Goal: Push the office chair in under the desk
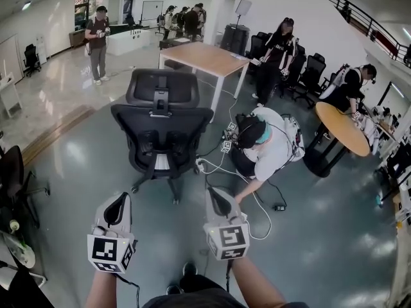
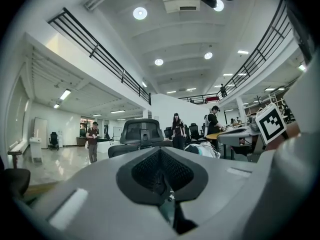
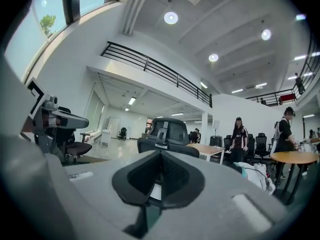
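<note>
On the grey floor, at the left, the left gripper [image 1: 119, 201] is held level with its jaws pressed together on nothing. A little beyond it stands the office chair [image 1: 160, 130], its black backrest turned toward both tools and touched by neither. The right gripper [image 1: 217, 197] is likewise closed and empty, aimed toward the chair's right side. Further back and to the right is the desk [image 1: 205, 58], with open floor between it and the chair (so none of the pushing looks done). Just right of the chair a person [image 1: 266, 149] crouches on the floor. By my reckoning the whole job is left: meet the backrest, then roll the chair forward until its seat goes under the desktop, keeping clear of that person.
</note>
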### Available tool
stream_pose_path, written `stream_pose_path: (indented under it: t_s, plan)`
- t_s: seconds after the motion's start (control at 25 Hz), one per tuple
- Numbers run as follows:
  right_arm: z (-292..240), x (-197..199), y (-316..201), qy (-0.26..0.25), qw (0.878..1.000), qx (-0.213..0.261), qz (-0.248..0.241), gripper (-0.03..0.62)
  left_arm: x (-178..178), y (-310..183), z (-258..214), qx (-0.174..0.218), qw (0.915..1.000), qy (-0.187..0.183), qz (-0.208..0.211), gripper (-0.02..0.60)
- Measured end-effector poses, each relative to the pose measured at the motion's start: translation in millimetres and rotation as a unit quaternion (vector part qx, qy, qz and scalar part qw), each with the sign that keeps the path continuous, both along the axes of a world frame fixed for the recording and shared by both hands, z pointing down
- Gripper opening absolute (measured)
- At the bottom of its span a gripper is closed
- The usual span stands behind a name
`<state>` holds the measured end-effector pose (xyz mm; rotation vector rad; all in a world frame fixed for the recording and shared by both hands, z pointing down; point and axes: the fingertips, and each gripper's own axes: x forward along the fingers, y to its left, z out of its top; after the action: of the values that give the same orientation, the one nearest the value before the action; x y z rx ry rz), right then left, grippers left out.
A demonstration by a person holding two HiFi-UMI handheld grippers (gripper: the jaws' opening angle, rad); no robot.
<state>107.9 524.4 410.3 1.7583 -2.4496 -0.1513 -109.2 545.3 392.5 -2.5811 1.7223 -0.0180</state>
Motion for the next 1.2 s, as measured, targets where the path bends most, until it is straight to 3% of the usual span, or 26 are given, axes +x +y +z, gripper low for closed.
stream_pose_path:
  t_s: [0.36,0.84,0.92,1.2]
  plan:
    - [8.9,3.5,-79.7,-0.022,1.0,-0.003,-0.004,-0.009,1.7,-66.6,7.6,0.001,0.9995,-0.02,-0.025,0.018]
    - [10.6,13.6,-194.1,-0.01,0.999,-0.014,-0.041,-0.008,20.6,-178.0,1.0,0.001,0.9978,-0.037,-0.055,0.022]
    - [10.8,17.7,-208.7,-0.007,0.999,-0.019,-0.046,0.029,24.5,-190.7,1.4,-0.005,0.9975,-0.037,-0.06,0.04]
    - [12.2,23.0,-243.8,0.005,0.997,-0.028,-0.066,0.062,28.7,-214.8,2.9,-0.02,0.9953,-0.053,-0.079,0.06]
